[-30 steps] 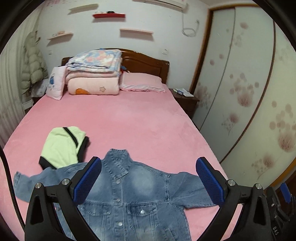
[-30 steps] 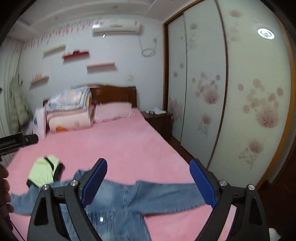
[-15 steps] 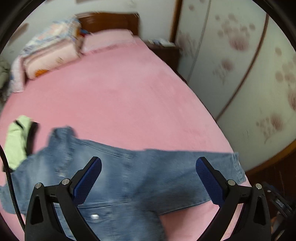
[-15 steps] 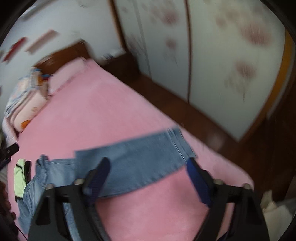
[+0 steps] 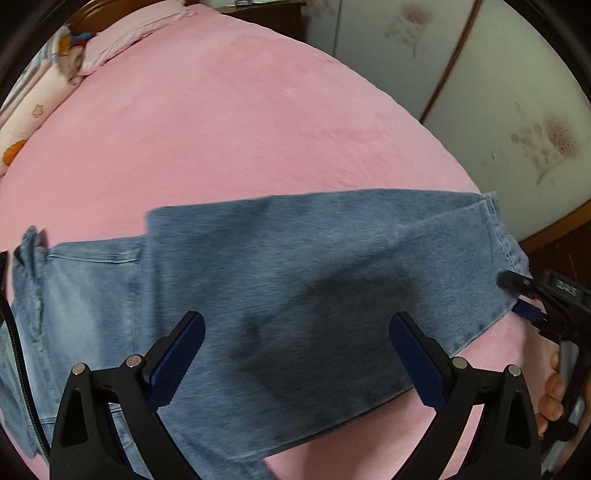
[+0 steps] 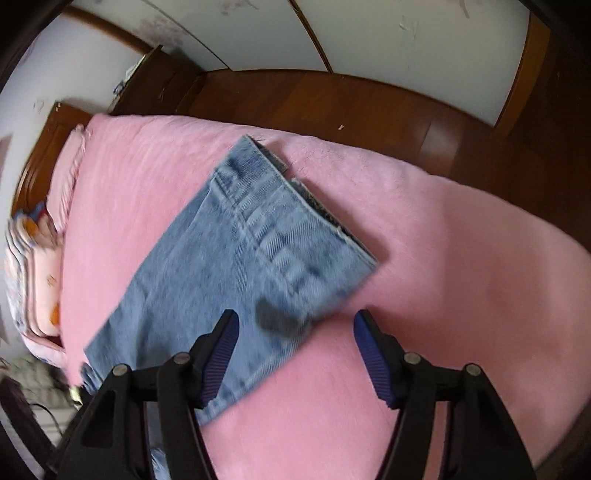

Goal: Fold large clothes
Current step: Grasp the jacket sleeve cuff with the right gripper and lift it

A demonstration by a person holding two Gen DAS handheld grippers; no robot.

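Observation:
A blue denim jacket [image 5: 258, 280] lies flat on the pink bed [image 5: 240, 122], its right sleeve stretched toward the bed's right edge. My left gripper [image 5: 295, 347] is open and hovers low over the sleeve's upper part. My right gripper [image 6: 295, 347] is open just above the sleeve [image 6: 236, 266] near its cuff [image 6: 306, 195], left finger over the denim, right finger over bare sheet. The right gripper also shows at the right edge of the left wrist view [image 5: 532, 306], beside the cuff end.
A pink pillow [image 5: 129, 33] and folded blankets [image 5: 29, 122] lie at the head of the bed. A wooden nightstand [image 6: 147, 85] and brown floor [image 6: 351, 103] lie beyond the bed's right edge, with wardrobe doors [image 5: 517, 92] behind.
Both grippers have swung right and tilted down from the jacket's collar and the room toward the right sleeve, coming much closer to the fabric. The jacket itself has not moved.

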